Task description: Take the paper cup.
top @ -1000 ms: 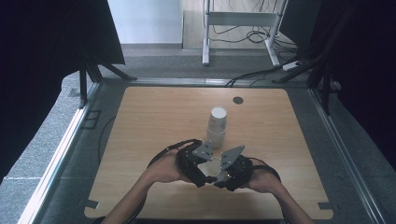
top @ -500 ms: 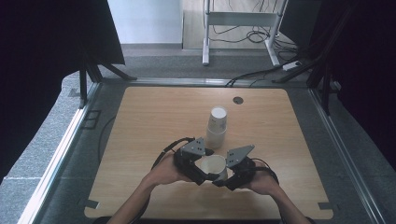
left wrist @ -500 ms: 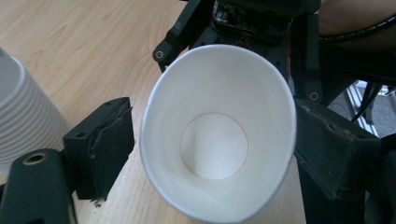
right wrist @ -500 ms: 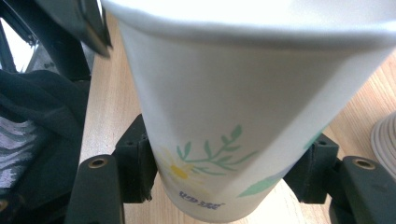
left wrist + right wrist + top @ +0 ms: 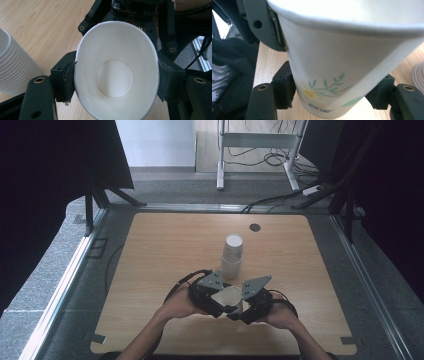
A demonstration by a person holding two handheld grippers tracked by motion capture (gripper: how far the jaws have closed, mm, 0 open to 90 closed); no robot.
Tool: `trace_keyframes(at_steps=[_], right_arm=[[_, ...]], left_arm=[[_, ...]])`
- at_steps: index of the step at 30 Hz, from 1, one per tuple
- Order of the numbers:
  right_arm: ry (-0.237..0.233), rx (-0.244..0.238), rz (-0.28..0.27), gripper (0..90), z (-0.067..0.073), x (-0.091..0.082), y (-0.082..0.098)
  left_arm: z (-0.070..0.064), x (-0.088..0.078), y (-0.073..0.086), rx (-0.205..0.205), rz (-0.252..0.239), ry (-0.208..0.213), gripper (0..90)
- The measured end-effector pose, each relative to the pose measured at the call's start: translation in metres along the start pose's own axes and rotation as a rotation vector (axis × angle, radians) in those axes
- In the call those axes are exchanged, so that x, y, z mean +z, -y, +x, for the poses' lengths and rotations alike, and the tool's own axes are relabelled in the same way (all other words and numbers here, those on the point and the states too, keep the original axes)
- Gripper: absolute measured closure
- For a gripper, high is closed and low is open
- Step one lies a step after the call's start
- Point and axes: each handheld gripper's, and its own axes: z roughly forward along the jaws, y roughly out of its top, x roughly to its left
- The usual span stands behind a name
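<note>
A white paper cup with a printed flower-and-leaf pattern (image 5: 229, 297) is held just above the near middle of the pale wooden counter (image 5: 165, 250), between the person's two hands. Its mouth tilts up and toward the left gripper (image 5: 216, 304), so the left gripper view looks straight into the cup (image 5: 116, 72) and down to its round bottom.

The left gripper's jaws have just been closing, and their padded faces now press the cup's wall from both sides just below the rim, squeezing the mouth into an oval. That hold seems meant to take the cup over.

The right gripper (image 5: 246, 306) comes in from the opposite side and lower down. In the right gripper view its jaws flank the cup's narrower lower part (image 5: 332, 75), where the daisy and green sprigs are printed. These jaws have just been opening; whether the pads touch the paper or have come free I cannot tell. Together the two readings look like a hand-over, with the right easing off as the left takes hold.

Just beyond the grippers, toward the counter's middle, stands an upright stack of nested white paper cups (image 5: 232, 255), its ribbed side showing at the left edge of the left gripper view. The held cup most likely belongs with that stack, and keeping it close would make for short moves. A small dark round grommet (image 5: 255, 227) sits in the counter near its far edge, well apart from the cups.
</note>
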Motion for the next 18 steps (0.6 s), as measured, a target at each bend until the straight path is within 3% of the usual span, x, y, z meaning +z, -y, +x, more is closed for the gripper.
trace_keyframes(at_steps=[8, 18], right_arm=[[0.060, 0.009, 0.024, 16.3, -0.001, 0.000, 0.002], [0.124, 0.050, 0.048, 13.0, -0.005, -0.003, 0.008]], left_arm=[[0.001, -0.006, -0.004, 0.008, 0.056, -0.065, 29.1], [0.004, -0.013, -0.005, 0.007, 0.107, -0.126, 29.1]])
